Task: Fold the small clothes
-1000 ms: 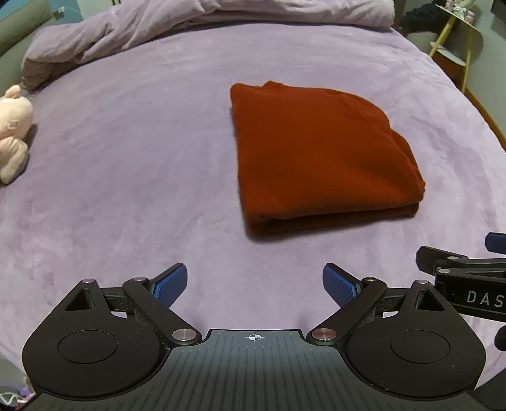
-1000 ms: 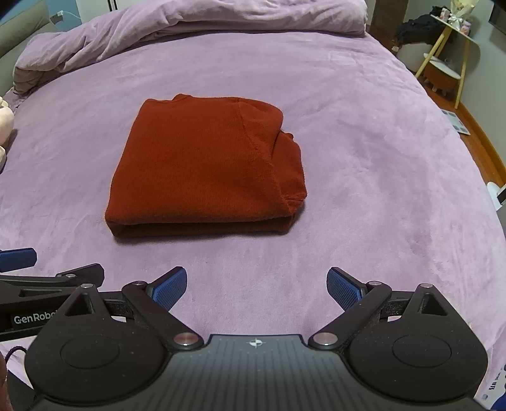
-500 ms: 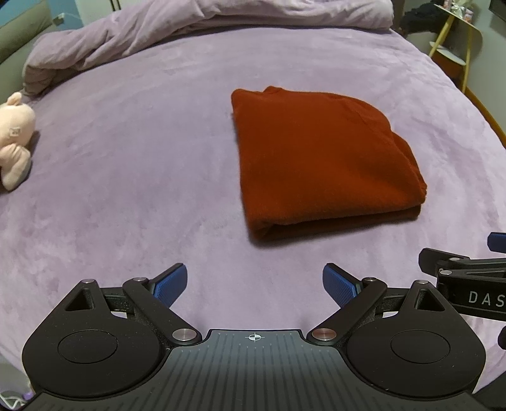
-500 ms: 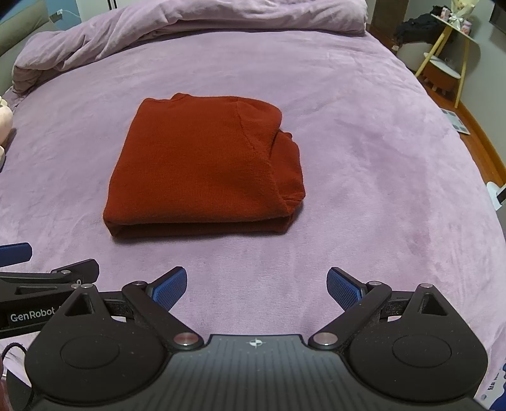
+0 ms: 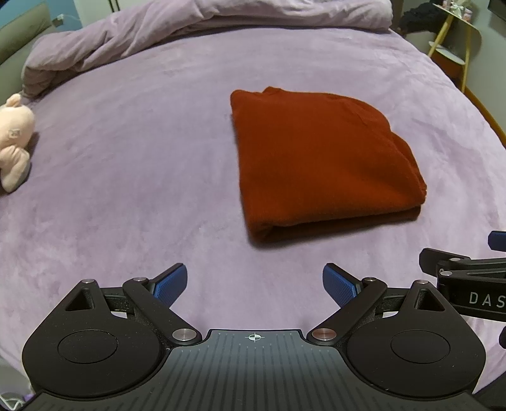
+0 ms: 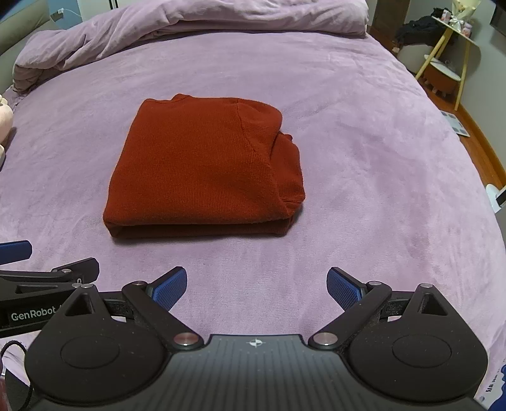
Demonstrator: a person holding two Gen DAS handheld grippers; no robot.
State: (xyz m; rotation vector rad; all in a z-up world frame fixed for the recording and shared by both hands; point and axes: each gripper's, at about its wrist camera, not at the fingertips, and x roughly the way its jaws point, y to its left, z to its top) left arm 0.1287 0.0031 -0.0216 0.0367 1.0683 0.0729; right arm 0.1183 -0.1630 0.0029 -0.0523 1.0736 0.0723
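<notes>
Place: a home bedroom.
Bed (image 6: 363, 132): fills both views — a wide mattress under a plush lilac cover.
Duvet (image 6: 196, 19): same lilac, bunched along the far edge of the bed.
Plush toy (image 5: 14, 142): pale pink, lying on the bed's left edge.
Side table (image 6: 449, 53): yellow legs, two tiers, small items on top — stands by the wall at far right.
Floor (image 6: 480, 151): wood, seen past the bed's right edge.
</notes>
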